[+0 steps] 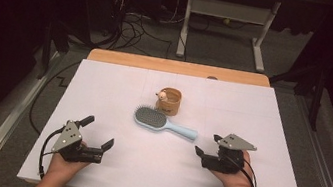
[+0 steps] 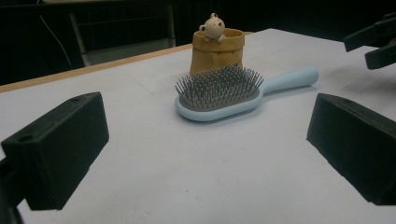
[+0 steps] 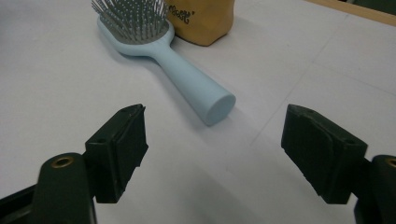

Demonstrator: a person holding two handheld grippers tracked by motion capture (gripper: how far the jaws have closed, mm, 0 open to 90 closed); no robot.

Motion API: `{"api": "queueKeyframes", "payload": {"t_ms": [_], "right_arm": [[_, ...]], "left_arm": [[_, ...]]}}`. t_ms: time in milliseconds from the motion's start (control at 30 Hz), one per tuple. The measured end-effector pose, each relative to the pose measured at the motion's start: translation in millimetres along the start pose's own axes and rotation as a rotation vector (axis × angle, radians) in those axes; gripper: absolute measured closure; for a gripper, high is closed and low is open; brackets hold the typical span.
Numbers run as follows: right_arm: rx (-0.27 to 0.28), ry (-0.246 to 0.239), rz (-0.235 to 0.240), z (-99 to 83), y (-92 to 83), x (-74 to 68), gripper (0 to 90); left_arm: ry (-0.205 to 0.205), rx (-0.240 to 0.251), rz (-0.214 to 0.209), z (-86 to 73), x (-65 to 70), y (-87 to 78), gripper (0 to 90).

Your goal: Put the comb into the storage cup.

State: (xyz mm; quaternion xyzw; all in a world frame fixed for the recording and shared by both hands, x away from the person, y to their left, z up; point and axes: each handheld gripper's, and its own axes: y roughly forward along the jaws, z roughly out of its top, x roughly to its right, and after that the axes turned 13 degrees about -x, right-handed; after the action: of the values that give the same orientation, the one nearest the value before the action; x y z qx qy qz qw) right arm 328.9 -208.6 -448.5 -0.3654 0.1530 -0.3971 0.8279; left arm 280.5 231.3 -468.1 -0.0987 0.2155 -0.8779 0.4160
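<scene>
Hairbrush: we see a pale blue hairbrush point(image 1: 156, 120) lying flat on the counter point(image 1: 120, 86), bristles up, near the middle of the white sheet; in the high view its head points to about 10 o'clock and its handle to about 4 o'clock.
Pouch: just beyond the brush head, at about 1 o'clock from it, stands a tan paper-look pouch point(image 1: 170, 102) with a small bear figure point(image 1: 162, 94) peeking over its rim.
Writing: we make out dark lettering on the pouch point(image 3: 180, 17) in the right gripper view, but it is too blurred to read; we find no brand on the brush.
Left tool: the left tool point(image 1: 99, 133) rests at about 7 o'clock from the brush, well apart from it, jaws spread wide with nothing between them.
Right tool: the right tool point(image 1: 208, 145) sits near the handle's end at about 4 o'clock, jaws apart and holding nothing; the handle tip point(image 3: 219, 108) lies just ahead of the gap, untouched.
</scene>
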Motion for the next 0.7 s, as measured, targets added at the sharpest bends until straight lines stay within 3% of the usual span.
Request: {"api": "queueKeyframes", "payload": {"t_ms": [267,333,433,467,500,533,600,700], "right_arm": [[-0.004,0.003,0.010,25.2,19.0,-0.3,42.2],[-0.011,0.002,-0.010,30.3,22.8,1.1,45.8],[-0.016,-0.003,-0.020,38.3,28.3,3.8,60.4],[-0.028,0.005,0.005,44.7,33.2,7.3,75.0],[-0.028,0.005,0.005,44.7,33.2,7.3,75.0],[-0.049,0.010,0.016,51.5,39.5,9.5,88.8],[-0.064,0.007,0.019,54.8,42.8,9.3,90.0],[-0.123,-0.021,-0.020,64.0,53.5,7.1,90.0]], "left_arm": [[-0.008,0.005,0.002,-0.3,-1.2,-0.8,0.0],[-0.007,0.003,0.002,-0.4,-1.0,-0.7,0.0],[-0.007,0.003,0.002,-0.3,-0.9,-0.5,0.0],[-0.008,0.004,0.001,-0.3,-0.8,-0.4,0.0],[-0.008,0.003,0.001,-0.3,-0.9,-0.4,0.0],[-0.010,0.004,0.000,-0.3,-1.2,-0.3,0.0],[-0.007,0.006,0.000,-0.2,-1.2,-0.4,0.0],[-0.006,0.007,-0.001,-0.2,-1.8,-0.4,0.0]]}}
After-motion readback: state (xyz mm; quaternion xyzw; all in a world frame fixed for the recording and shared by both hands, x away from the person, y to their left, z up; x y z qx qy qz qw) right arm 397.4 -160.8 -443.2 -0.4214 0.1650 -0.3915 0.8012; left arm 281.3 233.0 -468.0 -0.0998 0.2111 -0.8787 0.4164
